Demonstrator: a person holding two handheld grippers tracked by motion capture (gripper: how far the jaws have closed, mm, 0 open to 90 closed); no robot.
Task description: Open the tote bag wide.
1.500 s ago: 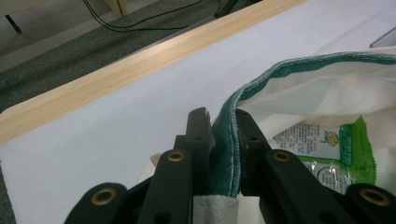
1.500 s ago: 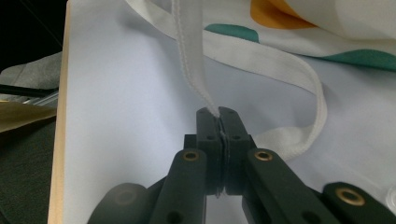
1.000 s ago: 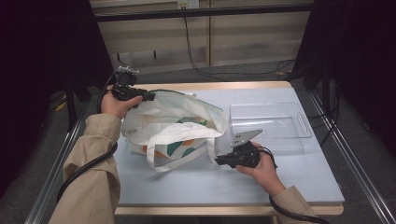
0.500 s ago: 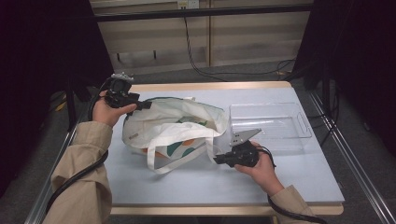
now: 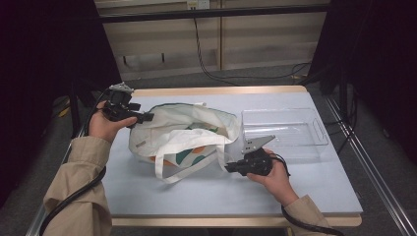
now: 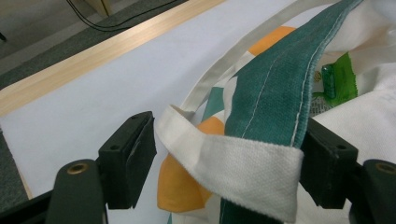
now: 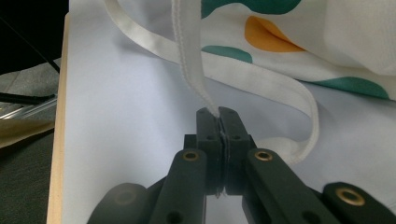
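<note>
- Tote bag (image 5: 184, 135): a cream cloth bag printed with green and orange shapes lies slumped on its side at the middle of the counter (image 5: 314, 184), its mouth turned toward the clear tray.
- Clear tray (image 5: 285, 130): a see-through plastic bin stands just beside the bag, on the counter's far right part.
- Left gripper (image 5: 146, 117): held at the bag's left end, near the counter's left edge. Its jaws have just been opening and now stand wide apart.
- Bag rim (image 6: 275, 88): in the left gripper view, the green-edged rim and a folded cream strap (image 6: 233, 168) lie between the spread jaws; the left pad stands clear of the cloth. On the right side the cloth reaches the pad, and whether that pad presses on it cannot be told.
- Green packet (image 6: 338, 77): a green item shows inside the bag's mouth, past the rim.
- Right gripper (image 5: 228, 168): held at the near right of the bag, beside the tray's near corner. Its jaws are pressed together.
- Handle strap (image 7: 191, 60): in the right gripper view (image 7: 218, 112), the closed jaws pinch the edge of a cream strap that rises from their tips; a second loop (image 7: 280, 88) of strap lies flat on the counter just behind.
</note>
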